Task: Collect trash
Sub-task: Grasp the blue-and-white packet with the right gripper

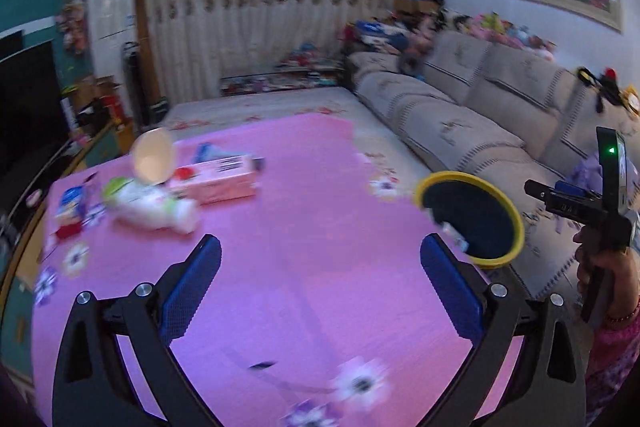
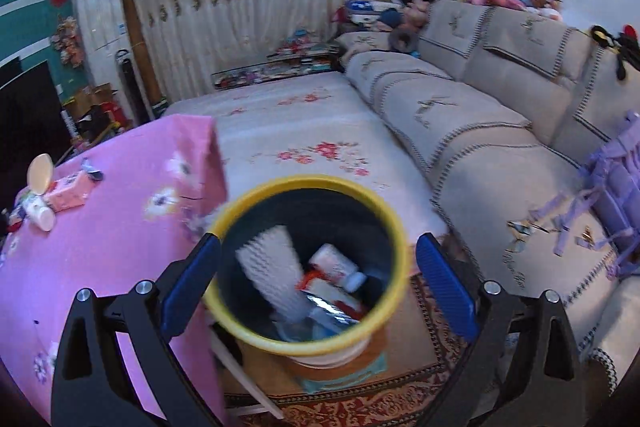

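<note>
My left gripper is open above the pink tablecloth, with nothing between its blue pads. Far to its left lie a white bottle with a green label, a pink box, a beige round lid and a blue-and-red packet. My right gripper is open too, above the yellow-rimmed bin on the floor. A white ribbed sleeve, a small bottle and wrappers lie in the bin. The same bin shows past the table's right edge.
A long beige sofa runs along the right, with a purple bag on it. A flowered white mat covers the floor behind the bin, and a patterned rug lies under it. At the far right a hand holds the other gripper.
</note>
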Motion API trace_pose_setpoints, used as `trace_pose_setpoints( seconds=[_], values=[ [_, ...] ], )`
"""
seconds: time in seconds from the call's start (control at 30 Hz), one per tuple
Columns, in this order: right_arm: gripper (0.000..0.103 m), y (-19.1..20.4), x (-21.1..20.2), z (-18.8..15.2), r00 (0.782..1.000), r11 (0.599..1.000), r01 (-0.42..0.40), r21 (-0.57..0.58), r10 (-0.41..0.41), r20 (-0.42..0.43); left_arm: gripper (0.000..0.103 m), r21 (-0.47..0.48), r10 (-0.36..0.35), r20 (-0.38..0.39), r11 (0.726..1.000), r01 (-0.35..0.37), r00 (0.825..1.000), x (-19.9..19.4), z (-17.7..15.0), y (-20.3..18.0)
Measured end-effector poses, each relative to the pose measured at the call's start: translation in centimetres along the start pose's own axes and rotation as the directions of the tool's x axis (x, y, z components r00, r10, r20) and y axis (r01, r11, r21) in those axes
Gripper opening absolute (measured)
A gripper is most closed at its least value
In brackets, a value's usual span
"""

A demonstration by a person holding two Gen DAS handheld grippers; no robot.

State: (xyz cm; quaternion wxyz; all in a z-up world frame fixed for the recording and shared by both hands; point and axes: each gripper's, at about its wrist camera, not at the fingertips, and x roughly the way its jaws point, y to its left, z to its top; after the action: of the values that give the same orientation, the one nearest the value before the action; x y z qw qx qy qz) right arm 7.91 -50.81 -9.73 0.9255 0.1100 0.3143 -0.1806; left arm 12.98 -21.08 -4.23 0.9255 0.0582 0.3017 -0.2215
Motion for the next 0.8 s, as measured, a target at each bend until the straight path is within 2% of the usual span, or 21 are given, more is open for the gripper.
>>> trace_pose_setpoints(
  seconds=[0.2, 0.3, 0.47, 0.63, 0.8],
  values=[
    [0.093, 9.3, 2.1, 2.1, 0.989, 0.982, -0.149, -0.114, 0.145, -0.037, 0.098, -0.126, 0.123, 0.011, 0.985, -0.121, 0.992, -3.3, -2.5, 7.0],
    [0.093, 15.0, 3.2, 2.7, 0.972, 0.958, -0.235, -0.163, 0.226, -0.068, 0.098, -0.158, 0.156, 0.015, 0.976, -0.152, 0.988, -4.2, -3.5, 9.4],
    [0.093, 23.7, 4.6, 3.2, 0.935, 0.906, -0.353, -0.234, 0.332, -0.123, 0.098, -0.173, 0.168, 0.016, 0.971, -0.163, 0.986, -4.6, -4.8, 11.6],
    [0.093, 30.8, 6.7, 4.2, 0.927, 0.874, -0.374, -0.311, 0.354, -0.121, 0.098, -0.176, 0.175, 0.027, 0.970, -0.168, 0.984, -5.3, -5.3, 12.5],
    [0.093, 34.0, 12.1, 6.5, 0.926, 0.878, -0.375, -0.298, 0.344, -0.154, 0.098, -0.186, 0.194, 0.020, 0.965, -0.187, 0.981, -5.4, -5.5, 13.6]
  ],
)
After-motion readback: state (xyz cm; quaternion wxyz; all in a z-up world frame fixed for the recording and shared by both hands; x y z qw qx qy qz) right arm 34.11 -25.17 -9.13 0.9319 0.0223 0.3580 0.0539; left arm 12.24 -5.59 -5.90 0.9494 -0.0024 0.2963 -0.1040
